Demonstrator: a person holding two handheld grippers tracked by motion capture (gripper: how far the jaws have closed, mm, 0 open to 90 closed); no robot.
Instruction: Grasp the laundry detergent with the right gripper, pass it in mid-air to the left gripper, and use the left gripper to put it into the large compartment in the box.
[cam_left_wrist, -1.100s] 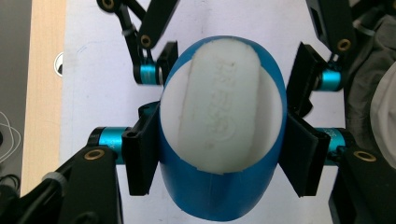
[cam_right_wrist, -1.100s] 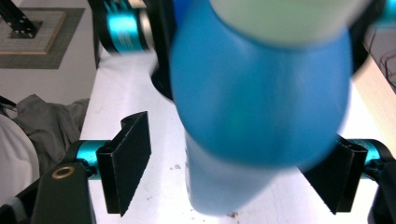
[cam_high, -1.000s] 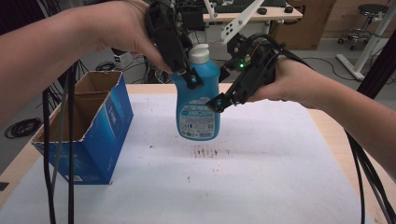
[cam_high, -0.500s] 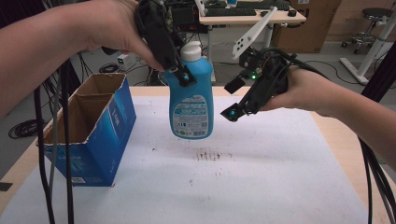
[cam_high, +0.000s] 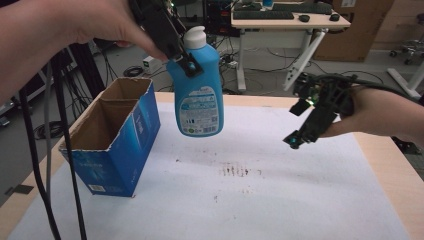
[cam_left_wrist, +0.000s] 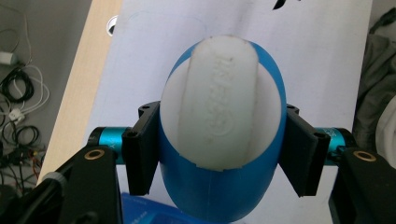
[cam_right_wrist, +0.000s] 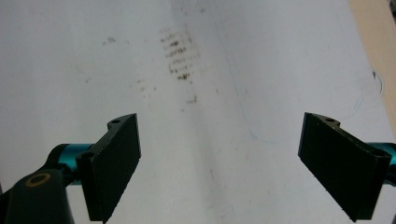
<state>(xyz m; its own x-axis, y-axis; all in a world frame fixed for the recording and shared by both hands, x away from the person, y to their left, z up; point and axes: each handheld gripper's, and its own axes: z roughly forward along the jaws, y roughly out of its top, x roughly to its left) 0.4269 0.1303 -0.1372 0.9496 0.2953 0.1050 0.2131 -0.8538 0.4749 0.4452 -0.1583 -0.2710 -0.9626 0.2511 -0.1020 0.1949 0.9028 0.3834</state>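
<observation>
High view: left claw (cam_high: 186, 64) clamps the blue bottle (cam_high: 197, 95) near its neck, upright, cap up, above the worktop (cam_high: 300, 200); right claw (cam_high: 300, 135) gapes empty.

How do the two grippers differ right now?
The left gripper is shut on the bottle, just under its white cap; the right gripper is open, with nothing between its jaws. The left is raised, holding the bottle clear of the table beside the box; the right sits lower, over bare table. Both have black jaws on teal mounts.
</observation>
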